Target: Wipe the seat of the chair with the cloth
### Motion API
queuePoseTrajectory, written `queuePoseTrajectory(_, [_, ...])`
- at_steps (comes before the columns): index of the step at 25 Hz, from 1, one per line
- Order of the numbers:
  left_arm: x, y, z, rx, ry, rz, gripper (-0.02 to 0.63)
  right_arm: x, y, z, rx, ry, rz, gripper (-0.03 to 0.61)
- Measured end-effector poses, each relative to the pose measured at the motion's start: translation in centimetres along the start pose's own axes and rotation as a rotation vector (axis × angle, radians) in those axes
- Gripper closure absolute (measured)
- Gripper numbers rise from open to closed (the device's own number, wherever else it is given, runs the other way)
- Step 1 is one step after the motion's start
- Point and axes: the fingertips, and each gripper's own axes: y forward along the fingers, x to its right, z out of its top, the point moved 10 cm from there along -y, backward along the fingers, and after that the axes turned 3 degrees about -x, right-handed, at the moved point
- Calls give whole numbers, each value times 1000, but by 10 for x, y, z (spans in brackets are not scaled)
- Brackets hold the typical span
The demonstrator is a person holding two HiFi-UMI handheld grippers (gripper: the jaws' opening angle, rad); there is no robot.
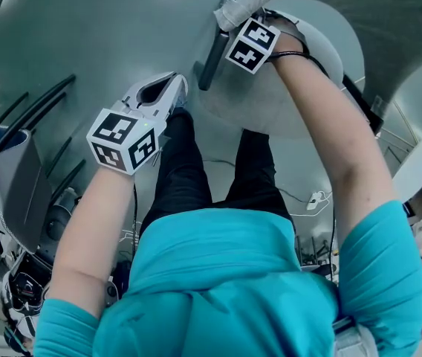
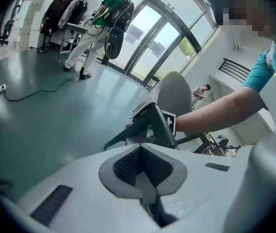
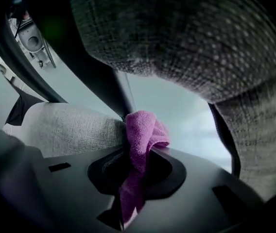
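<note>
Teal shirt [image 1: 226, 274]: nearest under our head camera, smooth fabric stretched over the person's shoulders, with black trousers [image 1: 185, 166] beyond it.
Right gripper [image 3: 135, 149]: we see a smooth moulded shell with a dished oval recess. Its jaws are clamped tight on the cloth [image 3: 142, 132].
Cloth: magenta, nappy microfibre, bunched into a soft folded lump that stands proud of the right gripper's jaw tips. A thin tail trails back down into the recess. The lump lies against the rounded edge of the chair seat [image 3: 65, 127], just left of the jaws.
Chair seat: pale grey, coarse woven upholstery, padded and curved. We cannot tell how hard the cloth bears on it.
Chair back [image 3: 186, 42]: darker speckled weave, a broad curved shell arching above the right gripper and wrapping down its right side.
Dark strut [image 3: 104, 79]: smooth, black and slanted, running down to end just behind the cloth.
Left gripper [image 2: 141, 165]: pale grey plastic shell with the same scooped recess. We see its jaws pressed together, a ribbed dark pad against a smooth one, with nothing between them. It hangs in the air, well apart from the chair seat.
Marker cubes [image 1: 125, 138]: white blocks with black square patterns, one riding on each gripper behind the jaws.
Floor [image 2: 41, 130]: glossy grey-green, spreading ahead of the left gripper, with a thin dark cable [image 2: 36, 92] curling across it.
</note>
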Motion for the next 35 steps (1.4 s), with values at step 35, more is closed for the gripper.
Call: queuePoseTrajectory(35, [14, -10, -17, 23, 2, -9, 611, -53, -13, 0, -16, -34, -22, 520])
